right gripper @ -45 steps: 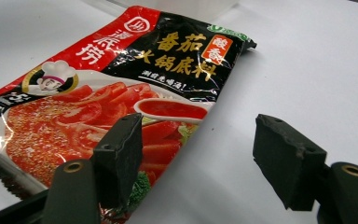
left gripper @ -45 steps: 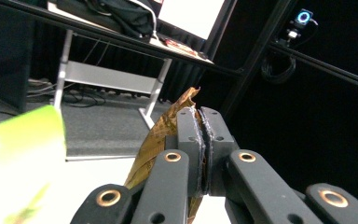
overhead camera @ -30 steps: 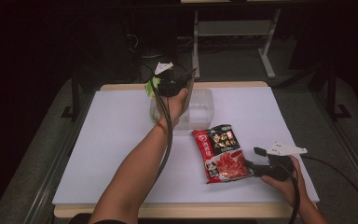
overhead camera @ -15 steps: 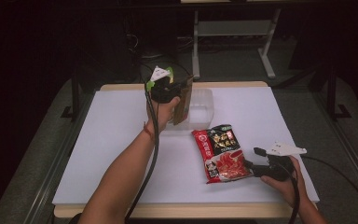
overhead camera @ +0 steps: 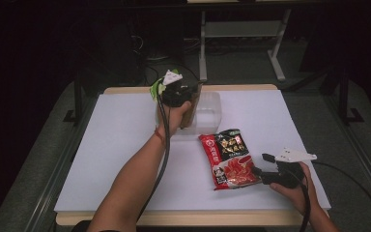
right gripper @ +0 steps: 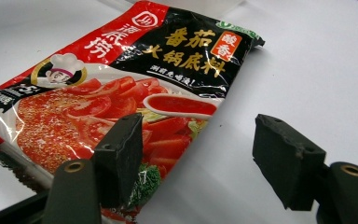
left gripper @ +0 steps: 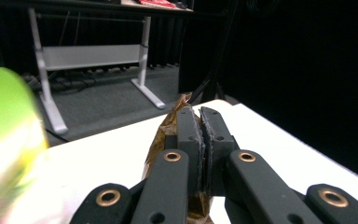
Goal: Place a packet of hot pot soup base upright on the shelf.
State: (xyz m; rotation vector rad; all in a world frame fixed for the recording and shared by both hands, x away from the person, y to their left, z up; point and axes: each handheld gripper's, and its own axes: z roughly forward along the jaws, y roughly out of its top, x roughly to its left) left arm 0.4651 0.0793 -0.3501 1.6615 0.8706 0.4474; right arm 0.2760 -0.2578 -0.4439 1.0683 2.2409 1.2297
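I am holding a brown packet (left gripper: 168, 135) in my left gripper (left gripper: 199, 116), jaws pinched tight on its upper edge, over the clear plastic tub (overhead camera: 211, 110) at the far side of the table (overhead camera: 116, 145). It is looking thin, crinkly and light, so an edge pinch is serving well. My right gripper (right gripper: 205, 154) is resting with jaws wide apart at the corner of the red soup-base pouch (right gripper: 121, 88) lying flat mid-table. That one is looking glossy, slippery and squashy; I am judging its sealed edge the best hold.
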